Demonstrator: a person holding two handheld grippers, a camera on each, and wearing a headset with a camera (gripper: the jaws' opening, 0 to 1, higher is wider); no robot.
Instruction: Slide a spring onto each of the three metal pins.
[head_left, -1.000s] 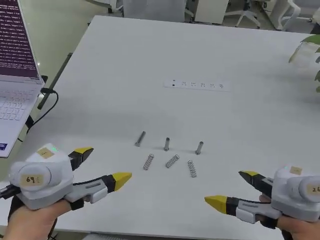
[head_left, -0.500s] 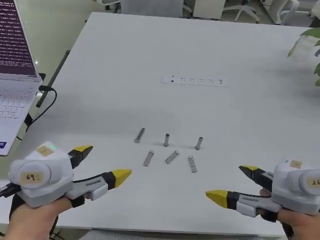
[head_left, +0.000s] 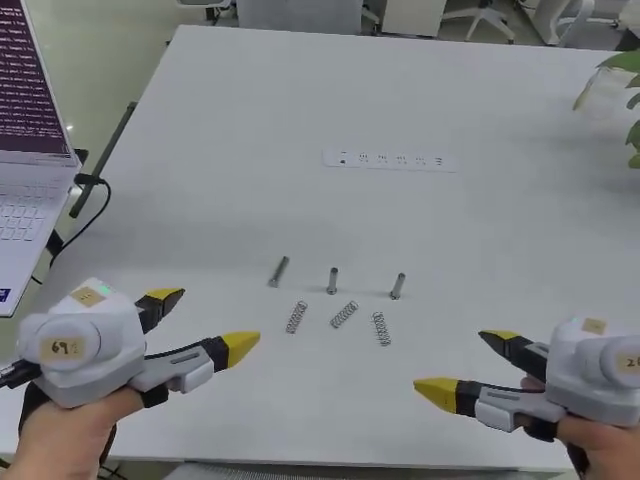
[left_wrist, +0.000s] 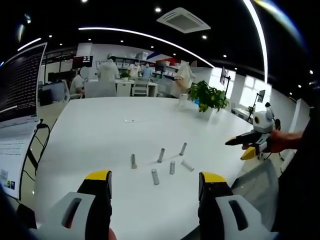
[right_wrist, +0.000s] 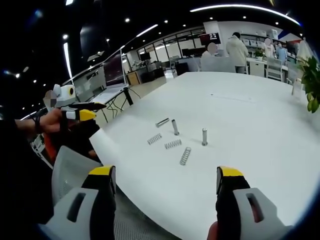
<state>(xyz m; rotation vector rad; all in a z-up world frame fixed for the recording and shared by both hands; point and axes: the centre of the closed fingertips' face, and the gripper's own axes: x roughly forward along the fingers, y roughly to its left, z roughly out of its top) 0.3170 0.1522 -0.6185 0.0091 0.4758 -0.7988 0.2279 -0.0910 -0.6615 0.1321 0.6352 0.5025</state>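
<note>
Evidently nothing has been picked up yet: this looks like the very start of the task, with no spring on any pin.

Nearest the person, the left gripper (head_left: 203, 322) has its yellow-tipped fingers spread wide and empty. A round label (head_left: 62, 349) on its body reads "69". The right gripper (head_left: 465, 366) is likewise wide open and holds nothing; its own label is cut off at the frame edge, and only a "2" can be read.

Ahead of the fingers and between the two pairs, three springs lie loose on the white tabletop (head_left: 300, 100): the left spring (head_left: 296, 317), the middle spring (head_left: 344, 314) and the right spring (head_left: 381, 328). Just beyond them, each roughly behind a spring, are the left pin (head_left: 279, 271), which appears to lie on its side, and the middle pin (head_left: 332, 281) and right pin (head_left: 397, 286), which stand upright.

The next move, as I judge it, calls for one pair of fingers to close lightly around a spring while the other steadies a pin; the fallen pin will need lifting or standing up first.

Farther off lies a white power strip (head_left: 390, 161) whose markings are too small to read. A laptop (head_left: 25, 150) sits far to the left of the fingers, its screen text illegible, and a plant (head_left: 620, 90) is far to the right.
</note>
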